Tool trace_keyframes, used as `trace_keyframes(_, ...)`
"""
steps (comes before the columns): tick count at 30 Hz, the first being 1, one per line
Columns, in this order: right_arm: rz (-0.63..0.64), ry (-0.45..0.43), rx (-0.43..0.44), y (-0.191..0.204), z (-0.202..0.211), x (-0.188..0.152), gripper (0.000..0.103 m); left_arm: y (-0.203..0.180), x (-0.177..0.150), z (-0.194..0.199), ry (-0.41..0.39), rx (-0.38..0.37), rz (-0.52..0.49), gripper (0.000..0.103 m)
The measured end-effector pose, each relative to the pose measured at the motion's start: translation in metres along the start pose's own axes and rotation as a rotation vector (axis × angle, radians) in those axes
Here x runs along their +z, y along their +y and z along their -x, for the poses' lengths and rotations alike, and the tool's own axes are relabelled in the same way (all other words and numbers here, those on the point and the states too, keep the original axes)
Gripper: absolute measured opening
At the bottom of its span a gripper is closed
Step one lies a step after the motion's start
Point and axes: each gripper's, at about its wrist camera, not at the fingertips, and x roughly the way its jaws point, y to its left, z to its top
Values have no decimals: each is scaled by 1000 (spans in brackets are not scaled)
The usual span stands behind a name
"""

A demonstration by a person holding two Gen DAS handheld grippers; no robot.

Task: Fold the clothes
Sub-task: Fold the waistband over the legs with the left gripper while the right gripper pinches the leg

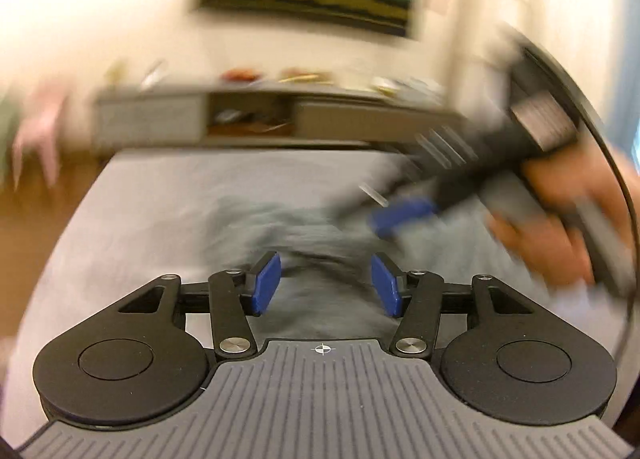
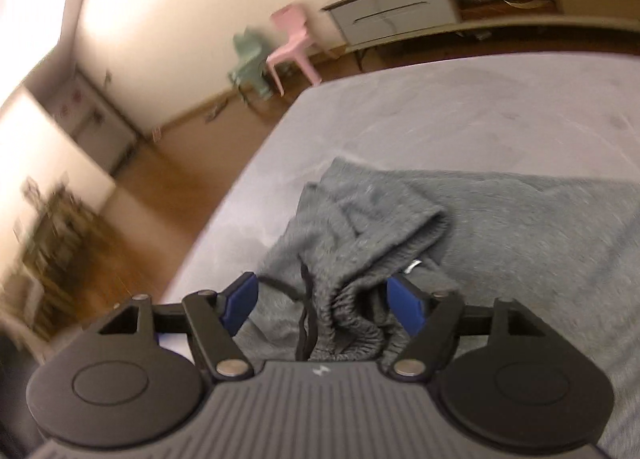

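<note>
Grey sweatpants point(image 2: 460, 219) lie crumpled on the grey bed point(image 2: 440, 115), with the elastic waistband point(image 2: 348, 323) and black drawstring point(image 2: 306, 311) nearest me. My right gripper point(image 2: 322, 305) is open, its blue pads either side of the waistband, just above it. My left gripper point(image 1: 326, 285) is open and empty over the same garment point(image 1: 280, 227), which is blurred in the left wrist view. The right gripper point(image 1: 404, 215) shows there too, held by a hand at the right, over the garment.
A long grey sideboard point(image 2: 400, 11) with small items stands against the far wall. A pink chair point(image 2: 290, 43) and a green chair point(image 2: 250, 63) stand on the wooden floor point(image 2: 168, 199) left of the bed. The bed's left edge is near.
</note>
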Motion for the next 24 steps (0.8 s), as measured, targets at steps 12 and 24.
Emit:
trace_keyframes(12,121,1,-197,-3,13,-56,9,36,-27,-48,223,-2,286,50)
trace_keyframes(24,110,-155,-502,-7,66,-74,47,45,-29,-63,230,-1,393,54)
